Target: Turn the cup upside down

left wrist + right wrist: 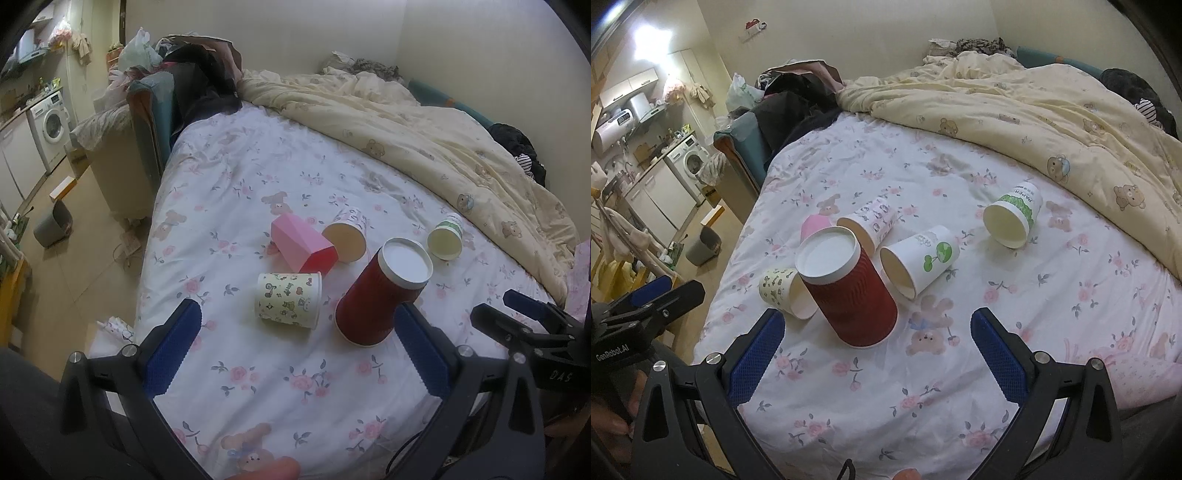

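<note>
A red ribbed cup (373, 299) (849, 291) stands upside down on the floral bed sheet (258, 387), white base up. Around it several cups lie on their sides: a cartoon-print cup (288, 300) (783, 291), a pink faceted cup (301, 242) (812, 223), a pink-patterned cup (349, 232) (873, 221), a green-banded paper cup (447, 236) (1012, 218) and a white cup with a green tree (918, 260). My left gripper (297, 332) is open and empty, just in front of the red cup. My right gripper (877, 339) is open and empty, also in front of it.
A cream bear-print duvet (424, 133) is bunched along the far and right side of the bed. The bed's left edge drops to the floor with a grey bin (53, 225). The right gripper shows in the left wrist view (532, 314); the left one shows in the right wrist view (646, 306).
</note>
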Motion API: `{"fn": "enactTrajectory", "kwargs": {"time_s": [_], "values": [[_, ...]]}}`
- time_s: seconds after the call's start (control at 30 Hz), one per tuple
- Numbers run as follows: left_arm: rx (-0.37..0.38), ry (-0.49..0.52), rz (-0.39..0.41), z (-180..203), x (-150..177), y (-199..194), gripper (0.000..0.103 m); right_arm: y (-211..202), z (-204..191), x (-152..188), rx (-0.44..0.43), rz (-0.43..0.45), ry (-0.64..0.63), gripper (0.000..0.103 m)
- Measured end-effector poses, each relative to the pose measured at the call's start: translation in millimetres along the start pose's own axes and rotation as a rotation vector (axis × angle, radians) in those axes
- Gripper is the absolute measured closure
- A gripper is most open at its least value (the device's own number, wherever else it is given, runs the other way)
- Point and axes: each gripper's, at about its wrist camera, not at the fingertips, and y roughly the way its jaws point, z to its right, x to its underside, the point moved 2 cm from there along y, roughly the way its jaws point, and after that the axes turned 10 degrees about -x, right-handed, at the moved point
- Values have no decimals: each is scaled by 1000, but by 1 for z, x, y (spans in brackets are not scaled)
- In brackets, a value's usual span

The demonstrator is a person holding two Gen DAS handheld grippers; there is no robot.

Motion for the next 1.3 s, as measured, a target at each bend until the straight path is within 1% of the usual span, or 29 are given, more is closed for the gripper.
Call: {"fn": "enactTrajectory", "kwargs": {"time_s": [0.5, 1.3], "values": [[2, 17, 3, 4, 1, -3, 0, -2, -1, 0, 4, 7, 0, 0], [3, 13, -8, 4, 1, -2, 0, -4, 1, 0, 7, 1, 5, 0]]}}
